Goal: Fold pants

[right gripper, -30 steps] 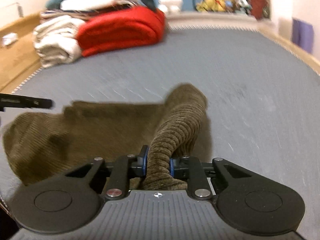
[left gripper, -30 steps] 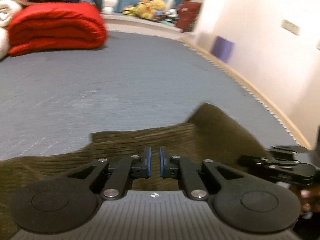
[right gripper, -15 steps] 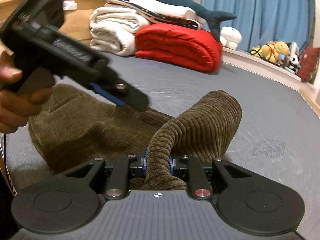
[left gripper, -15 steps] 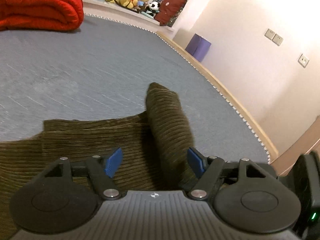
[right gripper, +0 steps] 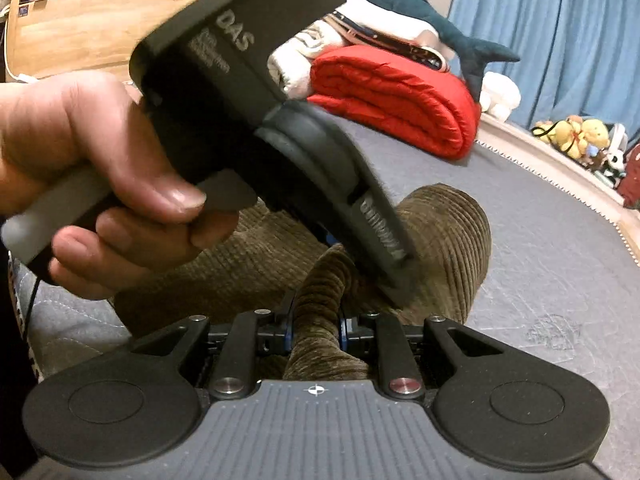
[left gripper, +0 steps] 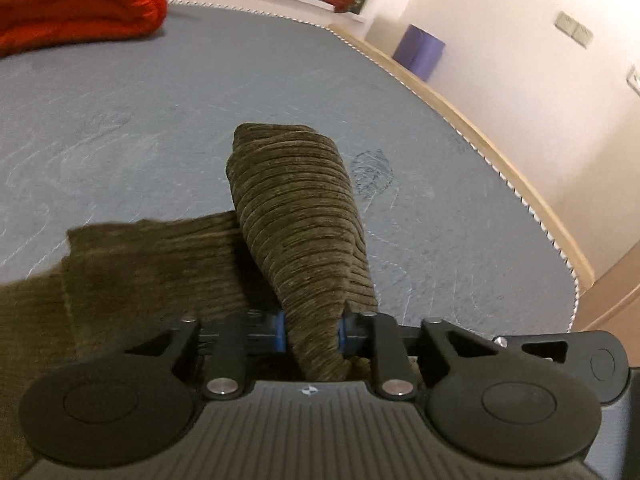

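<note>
Left tool (left gripper: pixel 311 334) is closing on a bunched ridge of the olive corduroy pants (left gripper: pixel 296 216), which run up the middle of the left wrist frame over the grey bed (left gripper: pixel 160 120). The right tool (right gripper: pixel 315 330) pinches the same fold low centre in its own view, jaws easing open a touch. Probably best if the person keeps both grips snug and level, so the fold lands flat without twisting.
</note>
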Demonstrator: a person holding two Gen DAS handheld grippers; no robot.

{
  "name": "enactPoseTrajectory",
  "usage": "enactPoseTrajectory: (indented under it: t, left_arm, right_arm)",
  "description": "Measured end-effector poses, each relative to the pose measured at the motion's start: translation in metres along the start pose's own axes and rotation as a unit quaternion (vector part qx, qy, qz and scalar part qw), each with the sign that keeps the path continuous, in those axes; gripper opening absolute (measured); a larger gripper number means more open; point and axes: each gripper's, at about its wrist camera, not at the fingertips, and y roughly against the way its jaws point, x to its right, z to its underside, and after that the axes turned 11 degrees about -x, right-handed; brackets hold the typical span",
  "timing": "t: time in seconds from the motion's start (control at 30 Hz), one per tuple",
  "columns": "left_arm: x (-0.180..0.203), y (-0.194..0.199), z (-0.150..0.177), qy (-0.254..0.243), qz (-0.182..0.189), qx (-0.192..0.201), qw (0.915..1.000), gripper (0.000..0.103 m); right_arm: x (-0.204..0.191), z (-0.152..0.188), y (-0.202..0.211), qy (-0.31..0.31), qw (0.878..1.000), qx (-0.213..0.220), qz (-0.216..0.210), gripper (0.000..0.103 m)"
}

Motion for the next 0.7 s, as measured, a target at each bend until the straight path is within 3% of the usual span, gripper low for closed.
enactPoseTrajectory:
  t: [0.1,0.17,0.27,0.3,0.33,0.4,0.53,0.7]
  left_arm:
    - [-0.016,0.015,0.006,0.001,-0.006,0.008,0.9999,0.021]
    - [-0.032,0.033,0.010,0.021,-0.008,0.018,0.9996,0.020]
    - [-0.069,0.063,0.018,0.072,-0.022,0.032,0.9967,0.019]
    - [-0.081,0.073,0.022,0.089,-0.031,0.035,0.9949,0.019]
    - [-0.096,0.085,0.027,0.112,-0.043,0.039,0.9921,0.018]
    - [-0.117,0.107,0.038,0.139,-0.063,0.047,0.9872,0.018]
    - [-0.156,0.155,0.062,0.183,-0.112,0.077,0.9735,0.018]
    - [-0.202,0.192,0.082,0.263,-0.185,0.105,0.9411,0.020]
  right_arm:
    - [0.007,-0.010,0.007,-0.040,0.995,0.007,-0.087,0.051]
    - [0.014,-0.015,0.015,-0.064,0.986,0.026,-0.150,0.050]
    - [0.030,-0.021,0.026,-0.109,0.963,0.062,-0.237,0.050]
    - [0.036,-0.022,0.029,-0.126,0.953,0.078,-0.264,0.053]
    - [0.041,-0.023,0.031,-0.141,0.944,0.091,-0.284,0.063]
    - [0.050,-0.024,0.028,-0.173,0.935,0.103,-0.291,0.077]
    - [0.053,-0.021,0.004,-0.228,0.939,0.064,-0.249,0.079]
    - [0.042,-0.022,-0.024,-0.242,0.945,0.015,-0.219,0.079]
